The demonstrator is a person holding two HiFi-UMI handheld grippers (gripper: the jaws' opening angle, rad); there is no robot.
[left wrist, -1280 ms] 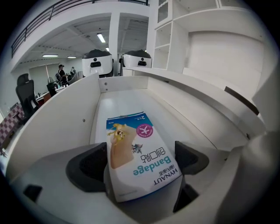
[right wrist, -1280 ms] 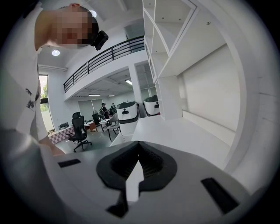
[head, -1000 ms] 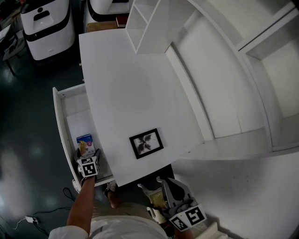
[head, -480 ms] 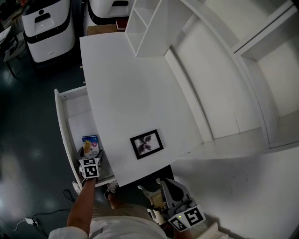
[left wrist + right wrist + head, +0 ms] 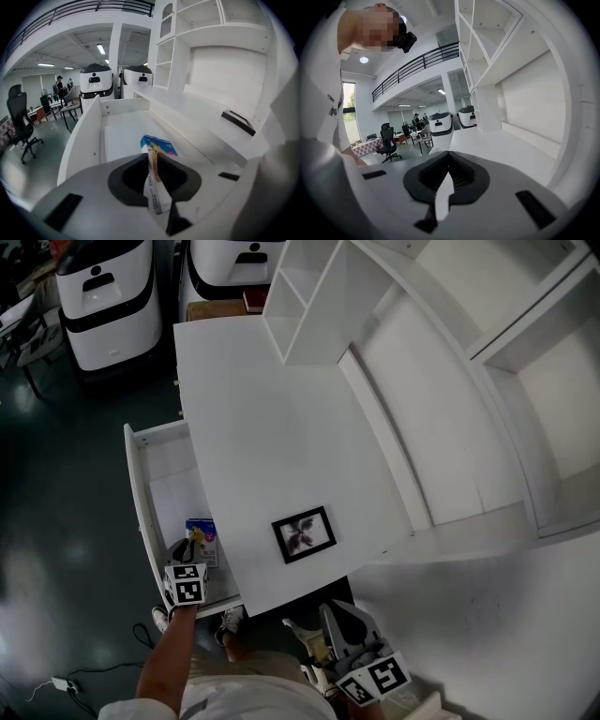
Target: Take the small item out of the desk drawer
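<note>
The left gripper [image 5: 187,552] reached into the open drawer [image 5: 137,493] at the table's [image 5: 272,418] left side, and its jaws were closing on the small packet [image 5: 201,540]; in the left gripper view the packet [image 5: 153,185] stood on edge between the jaws, pinched at its near end, its blue and yellow far end lying on the drawer floor. Dark print ran along the packet's white edge, too blurred to read. A white sheet [image 5: 176,502] lay on the drawer floor just beyond the packet. The right gripper [image 5: 307,622] hung near the person's body below the table's near edge, well apart from the drawer, its jaws [image 5: 447,180] drawn together with nothing between them. On the table near its near edge lay a black picture frame [image 5: 304,534]; a white shelf unit [image 5: 309,296] stood at the far end, and two white machines [image 5: 98,296] stood on the floor beyond
</note>
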